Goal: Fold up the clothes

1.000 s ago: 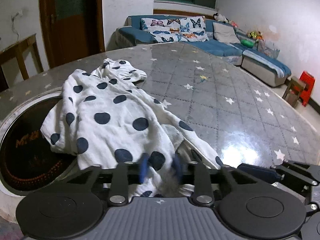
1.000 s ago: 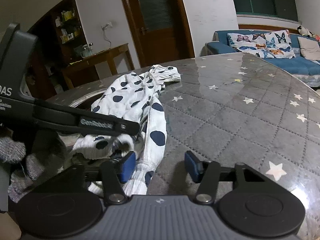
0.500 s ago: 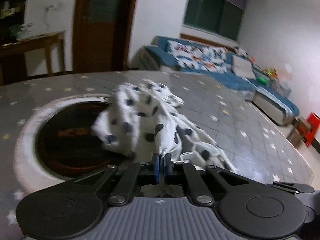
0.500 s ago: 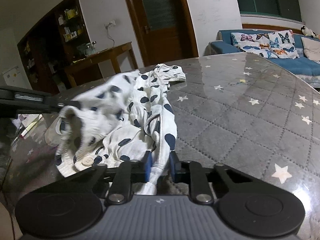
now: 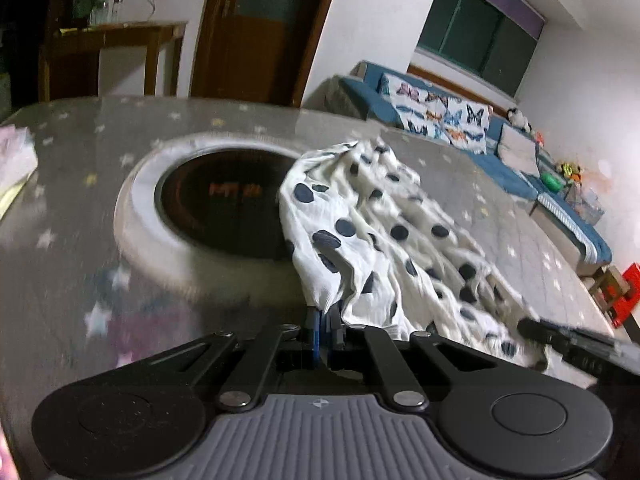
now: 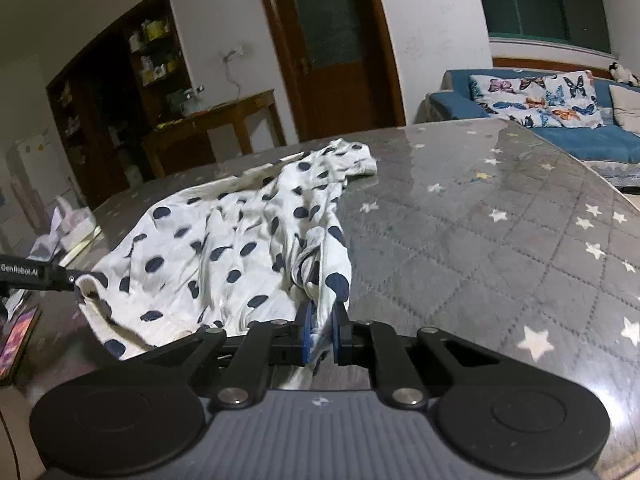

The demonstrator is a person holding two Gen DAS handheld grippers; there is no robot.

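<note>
Two grippers pinch one white polka-dot garment [image 6: 240, 248] spread on the star-patterned table [image 6: 500, 248]: at frame left the left gripper [image 6: 74, 279] clamps its hem, at lower centre the right gripper [image 6: 320, 330], jaws just closing, clenches a bunched fold

You have one polka-dot garment [image 6: 240, 248] on one tabletop [image 6: 480, 240], and one round cooker recess [image 5: 224, 208] is set into it. You hold two grippers: the left gripper [image 5: 326, 326] and the right gripper [image 6: 320, 330], each with two blue-padded fingers [image 6: 306, 332]. Behind the tabletop you can count one wooden door [image 6: 340, 48], one blue sofa [image 6: 560, 132] and one wooden side table [image 6: 216, 120]. One red stool [image 5: 626, 294] stands by the sofa.
</note>
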